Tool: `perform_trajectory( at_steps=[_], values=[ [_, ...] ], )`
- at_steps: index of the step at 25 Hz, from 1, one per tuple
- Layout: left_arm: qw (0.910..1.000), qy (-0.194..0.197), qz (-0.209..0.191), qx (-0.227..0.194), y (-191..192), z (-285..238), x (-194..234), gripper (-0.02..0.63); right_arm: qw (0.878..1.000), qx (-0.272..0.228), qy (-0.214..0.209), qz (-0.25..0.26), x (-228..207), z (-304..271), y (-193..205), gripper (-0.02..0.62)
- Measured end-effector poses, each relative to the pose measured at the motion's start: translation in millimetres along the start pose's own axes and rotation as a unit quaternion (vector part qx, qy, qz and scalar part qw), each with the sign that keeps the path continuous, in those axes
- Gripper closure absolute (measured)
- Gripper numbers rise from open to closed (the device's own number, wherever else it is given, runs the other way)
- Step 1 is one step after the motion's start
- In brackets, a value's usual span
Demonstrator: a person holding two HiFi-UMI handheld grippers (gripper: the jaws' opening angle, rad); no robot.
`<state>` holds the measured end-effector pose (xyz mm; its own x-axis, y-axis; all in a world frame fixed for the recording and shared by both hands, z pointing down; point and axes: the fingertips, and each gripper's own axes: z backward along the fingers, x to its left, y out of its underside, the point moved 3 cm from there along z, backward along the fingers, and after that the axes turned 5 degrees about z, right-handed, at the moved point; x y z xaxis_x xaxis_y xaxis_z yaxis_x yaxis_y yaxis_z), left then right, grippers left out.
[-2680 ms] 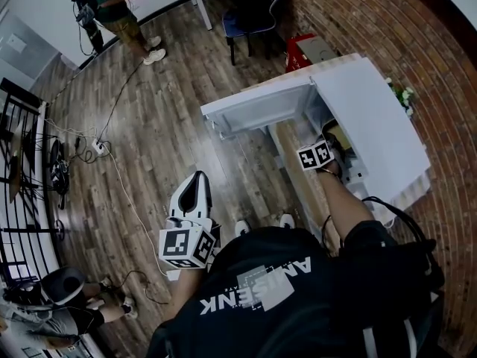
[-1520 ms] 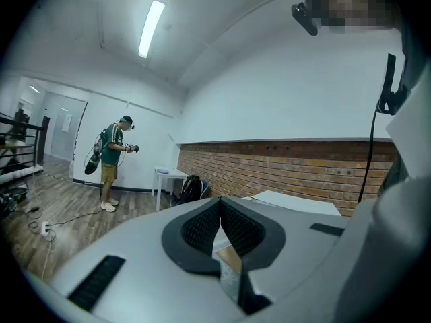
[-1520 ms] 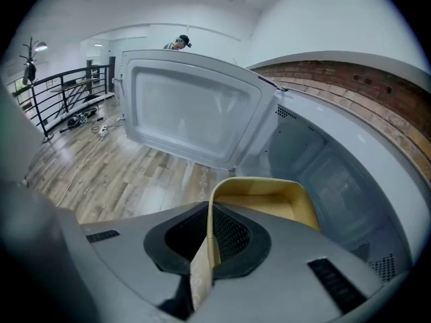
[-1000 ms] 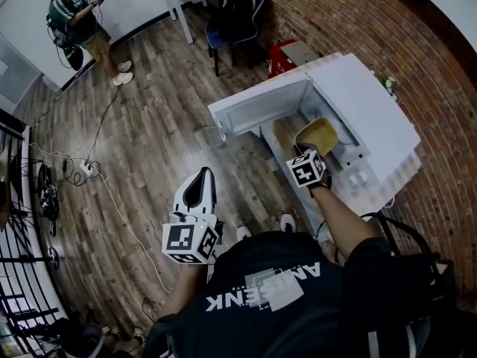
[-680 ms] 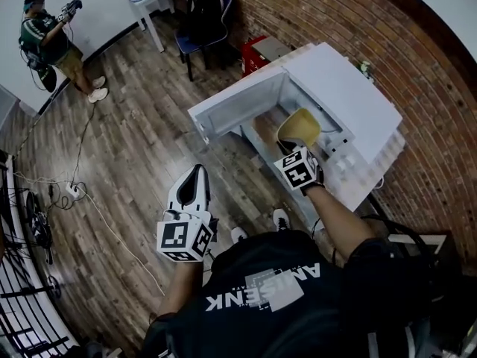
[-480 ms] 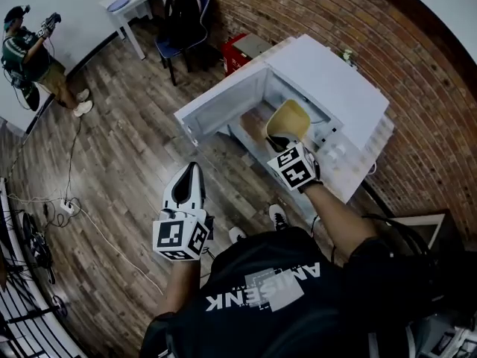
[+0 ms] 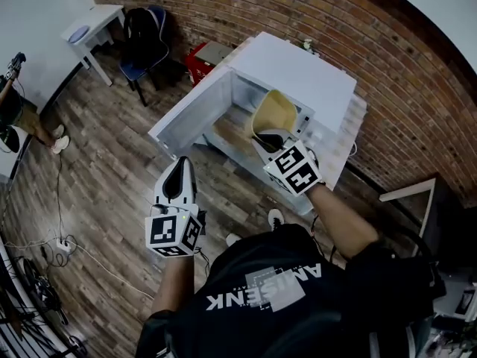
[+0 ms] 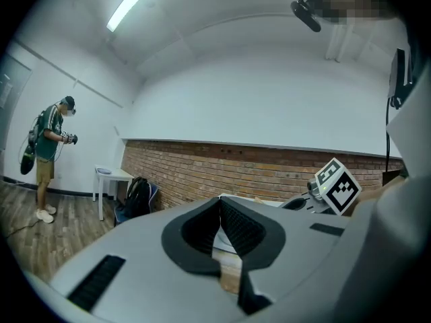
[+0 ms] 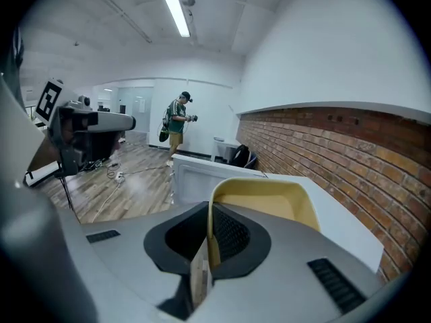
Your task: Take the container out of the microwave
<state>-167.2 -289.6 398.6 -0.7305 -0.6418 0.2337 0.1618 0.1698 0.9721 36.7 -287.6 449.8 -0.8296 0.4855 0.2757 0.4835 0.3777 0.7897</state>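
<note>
Yellow plastic marks the container (image 7: pixel 274 114), and its near wall is pinched between the jaws of the right claw (image 7: pixel 262 136). The right gripper view shows the pads pressed on either side of that thin wall, with the rest of the tub standing out ahead of the claw (image 9: pixel 209 231). Beyond and below this claw sits the white microwave (image 7: pixel 302 69), its door (image 7: pixel 190 114) swung wide off to the claw's left. The container seems to be raised clear of the cavity mouth, so the pulling-out step looks nearly finished.

The left claw (image 7: pixel 183 165) hangs apart, nearer the person and over the wooden floor (image 7: pixel 112 162). It is clenched on nothing, its tips meeting with only background showing past them (image 8: pixel 219 204). The open door lies ahead of it and to its right.

The next move probably calls for carrying the tub away from the opening and keeping it level, since a grip on one wall invites tipping. Then it needs a surface to rest on. The idle left claw could steady the far rim or push the door closed.
</note>
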Motion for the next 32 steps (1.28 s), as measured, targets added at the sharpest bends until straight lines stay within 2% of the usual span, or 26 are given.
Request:
perform_trajectory(
  at_steps=[8, 18, 26, 29, 32],
  values=[
    [0.9996, 0.019, -0.019, -0.004, -12, -29, -32, 0.594, 0.999, -0.047, 0.026, -0.007, -35, 54, -14, 0.546],
    [0.9991, 0.026, -0.033, -0.007, -18, -62, -82, 0.595, 0.992, -0.097, 0.07, -0.031, -92, 110, -4, 0.546],
    [0.9976, 0.032, -0.06, -0.009, -21, -86, -120, 0.594, 0.988, -0.116, 0.095, -0.036, -129, 143, 13, 0.546],
    [0.997, 0.025, -0.072, -0.014, -22, -93, -129, 0.594, 0.984, -0.131, 0.11, -0.048, -144, 153, 20, 0.546],
    [0.9974, 0.006, -0.066, -0.027, -27, -96, -128, 0.594, 0.98, -0.143, 0.126, -0.058, -156, 163, 23, 0.546]
  ],
)
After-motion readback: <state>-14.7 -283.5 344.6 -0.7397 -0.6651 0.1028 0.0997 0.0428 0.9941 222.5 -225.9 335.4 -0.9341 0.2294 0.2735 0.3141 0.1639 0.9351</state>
